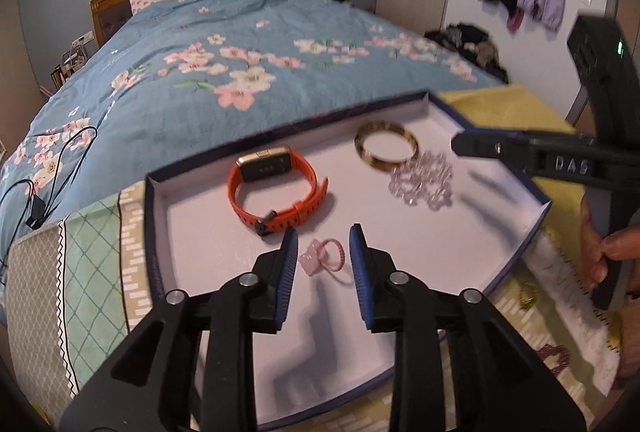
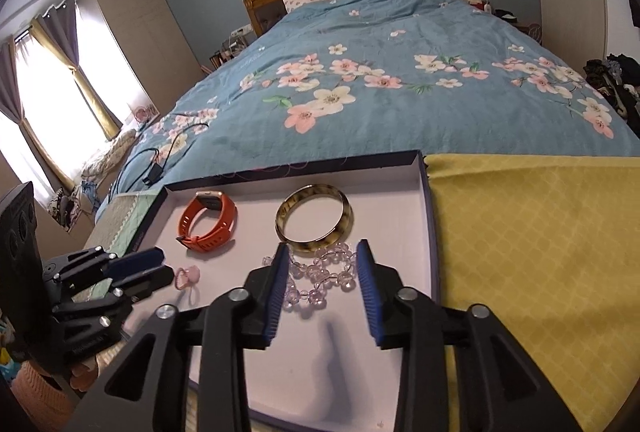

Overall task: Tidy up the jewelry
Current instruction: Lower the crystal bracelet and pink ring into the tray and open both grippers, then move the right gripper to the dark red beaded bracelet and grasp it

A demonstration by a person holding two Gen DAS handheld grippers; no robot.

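Four pieces of jewelry lie inside one shallow rectangular box with a white floor and dark blue walls (image 1: 436, 103): one orange rubber-strapped wristband with a gold-cased face (image 1: 276, 187), one mottled brown-and-cream tortoiseshell bangle (image 1: 386, 147), one clear, faintly pink crystal bead bracelet (image 1: 422, 180) and one small pink ring with a pale bow-shaped ornament (image 1: 324, 256). The wristband stands on its side toward the box's left, apart from the rest. The bangle lies flat toward the far right, and the bead bracelet sits bunched just in front of it, touching its near edge. The pink ring lies alone nearer the front left.

The left gripper (image 1: 324, 238) hangs low over the box floor with its blue-padded tongs apart, the pink ring lying between the tips without either pad clearly touching it. The right gripper (image 2: 323, 250) also has its tongs spread, straddling the bead bracelet; its pads seem just clear of the beads.

The box rests on a patchwork cloth, yellow (image 2: 540, 232) to its right and green lattice-patterned (image 1: 92, 264) to its left. Beyond it stretches one bed with a blue floral quilt (image 2: 380, 71), where one black cable (image 1: 48, 167) trails at the left.
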